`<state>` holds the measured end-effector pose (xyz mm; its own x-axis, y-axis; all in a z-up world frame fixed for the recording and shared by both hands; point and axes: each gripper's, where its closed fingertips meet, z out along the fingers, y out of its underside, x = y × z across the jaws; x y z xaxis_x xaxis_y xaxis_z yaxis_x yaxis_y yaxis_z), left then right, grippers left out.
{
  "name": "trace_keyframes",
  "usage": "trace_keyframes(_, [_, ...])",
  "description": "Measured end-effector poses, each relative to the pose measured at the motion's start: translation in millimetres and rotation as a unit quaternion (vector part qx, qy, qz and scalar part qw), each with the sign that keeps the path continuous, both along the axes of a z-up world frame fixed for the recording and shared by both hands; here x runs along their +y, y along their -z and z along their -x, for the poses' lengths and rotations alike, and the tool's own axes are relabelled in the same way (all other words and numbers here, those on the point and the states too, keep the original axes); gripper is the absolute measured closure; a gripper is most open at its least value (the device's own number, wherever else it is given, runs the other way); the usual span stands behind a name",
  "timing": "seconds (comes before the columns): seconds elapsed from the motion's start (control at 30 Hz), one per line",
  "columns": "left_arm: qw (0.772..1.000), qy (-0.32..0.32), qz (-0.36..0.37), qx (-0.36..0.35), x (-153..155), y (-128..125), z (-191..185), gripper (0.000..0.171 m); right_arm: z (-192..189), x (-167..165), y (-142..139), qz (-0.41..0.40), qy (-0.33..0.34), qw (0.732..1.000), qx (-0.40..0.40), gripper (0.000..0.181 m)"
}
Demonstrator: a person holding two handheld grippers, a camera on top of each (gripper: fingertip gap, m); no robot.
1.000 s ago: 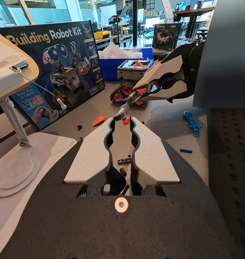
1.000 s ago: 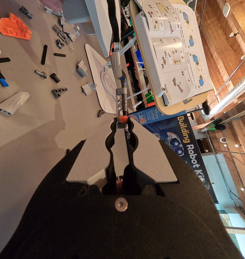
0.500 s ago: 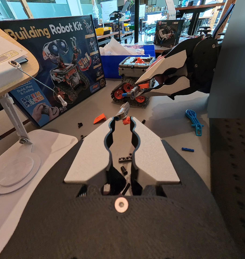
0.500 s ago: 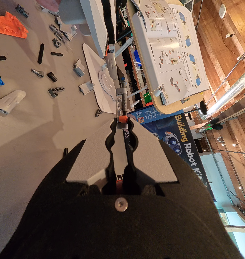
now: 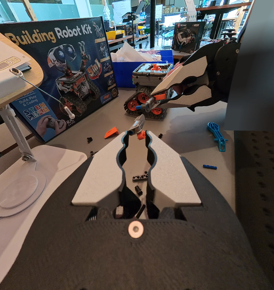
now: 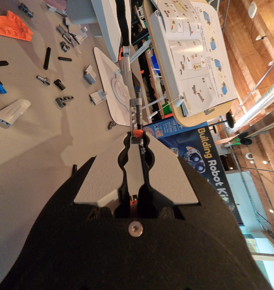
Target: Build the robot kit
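Grey and orange plastic filled both of my grips. In the left wrist view my left gripper [image 5: 135, 135] sat at centre frame, its fingers clamped on a small grey piece with an orange connector [image 5: 137, 126] that stuck up past the tips. Towards the upper right of that frame my right gripper [image 5: 155, 100] was closed on a grey beam assembly with an orange collar and a blue pin at its end [image 5: 148, 104], held apart from the left piece and just above it. Behind it stood a tracked robot model with orange wheels [image 5: 146, 94], and a dark blue kit box [image 5: 62, 75] leaned at upper left. In the right wrist view my right gripper [image 6: 137, 133] showed the same beam assembly [image 6: 135, 113] pinched at its orange collar, pointing up the frame towards the left gripper's piece [image 6: 125, 69]. Loose black and grey parts lay scattered on the grey table [image 6: 39, 141] at upper left, and an open instruction booklet [image 6: 195, 55] rested on a stand at upper right. As I judged it, both pieces were held only by their ends, so a sideways push could twist either one out of its grip and drop it among the loose parts.
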<state>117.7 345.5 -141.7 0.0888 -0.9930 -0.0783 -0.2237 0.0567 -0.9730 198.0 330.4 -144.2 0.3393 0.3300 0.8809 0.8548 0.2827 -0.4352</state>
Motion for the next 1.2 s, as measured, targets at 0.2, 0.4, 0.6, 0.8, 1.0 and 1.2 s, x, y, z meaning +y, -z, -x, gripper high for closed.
trace_keyframes(0.2, [1.0, 0.0, -0.009, 0.008, -0.5, 1.8, -0.1, 0.152, 8.3, -12.2, 20.8, 0.176, -0.044, 0.978, 0.102, 0.168])
trace_keyframes(0.4, [0.999, -0.004, -0.04, 0.021, -0.1, 2.8, 1.1, 0.152, 9.3, -20.7, 28.5, 0.314, -0.067, 0.929, 0.185, 0.169])
trace_keyframes(0.6, [0.997, 0.029, -0.067, 0.033, -15.0, 4.9, -0.6, 0.152, 8.0, -29.1, 45.0, 0.422, -0.083, 0.874, 0.227, 0.169])
trace_keyframes(0.8, [0.995, 0.061, -0.071, 0.041, -28.1, 8.4, -2.0, 0.152, 6.8, -36.7, 49.9, 0.471, -0.104, 0.839, 0.25, 0.169])
trace_keyframes(1.0, [0.992, 0.09, -0.067, 0.05, -39.0, 15.0, -4.1, 0.151, 7.4, -41.1, 51.1, 0.488, -0.115, 0.826, 0.256, 0.169])
trace_keyframes(1.2, [0.99, 0.109, -0.066, 0.053, -48.5, 21.8, -10.4, 0.152, 9.0, -43.6, 49.7, 0.489, -0.12, 0.825, 0.257, 0.169])
